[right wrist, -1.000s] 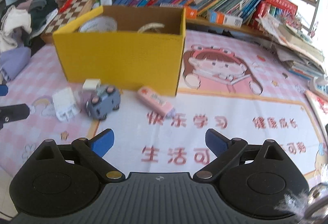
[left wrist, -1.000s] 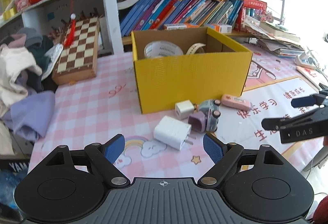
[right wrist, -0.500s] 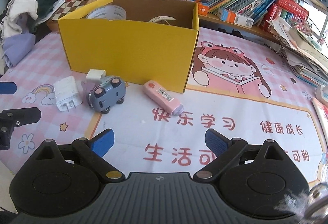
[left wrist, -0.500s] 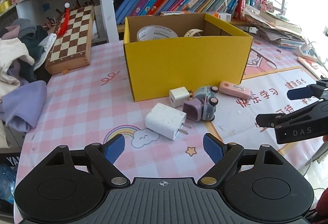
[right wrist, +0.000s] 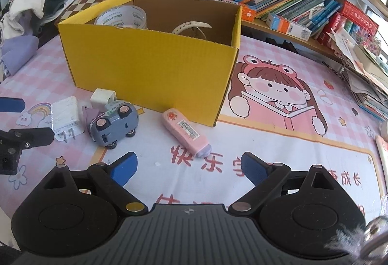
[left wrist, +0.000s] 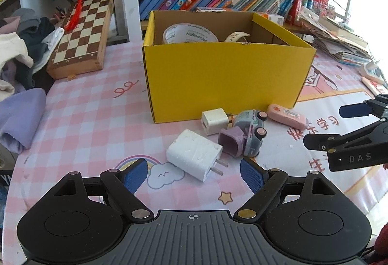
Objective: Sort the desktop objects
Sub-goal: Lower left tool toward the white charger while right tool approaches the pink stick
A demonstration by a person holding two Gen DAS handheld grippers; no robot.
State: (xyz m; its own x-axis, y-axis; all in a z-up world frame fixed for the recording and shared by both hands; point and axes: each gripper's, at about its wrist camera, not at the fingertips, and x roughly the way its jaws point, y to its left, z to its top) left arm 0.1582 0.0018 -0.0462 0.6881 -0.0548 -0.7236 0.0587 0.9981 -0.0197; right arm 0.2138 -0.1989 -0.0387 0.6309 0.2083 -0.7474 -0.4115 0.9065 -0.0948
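Desk sorting, items outstanding: yellow box [left wrist: 225, 80] at twelve o'clock on the pink checked tablecloth [left wrist: 92, 119], already containing a tape roll [left wrist: 190, 33] and a cream strap [left wrist: 236, 36]. Loose items in front of the box: large white charger [left wrist: 194, 157], lying flat with its prongs toward four o'clock; small white plug cube [left wrist: 214, 121], near the box wall; toy car [left wrist: 252, 130], tipped on its side and touching a lilac holder [left wrist: 230, 143]; pink eraser [right wrist: 185, 132], lying diagonally just beside the box's right corner. Left gripper [left wrist: 194, 174]: jaws wide apart, empty, hovering with the large white charger at its twelve o'clock. Right gripper [right wrist: 189, 169]: jaws likewise spread, empty, the pink eraser at its twelve o'clock. Step judged in hand: approach and pick, the charger for the left and the eraser for the right. Handling advice: lower each tool until its pads straddle the item's narrow sides; on the charger, grip the body and avoid the prongs; turn the right wrist square to the slanted eraser before closing; keep the two tools well apart when lifting over the box rim.
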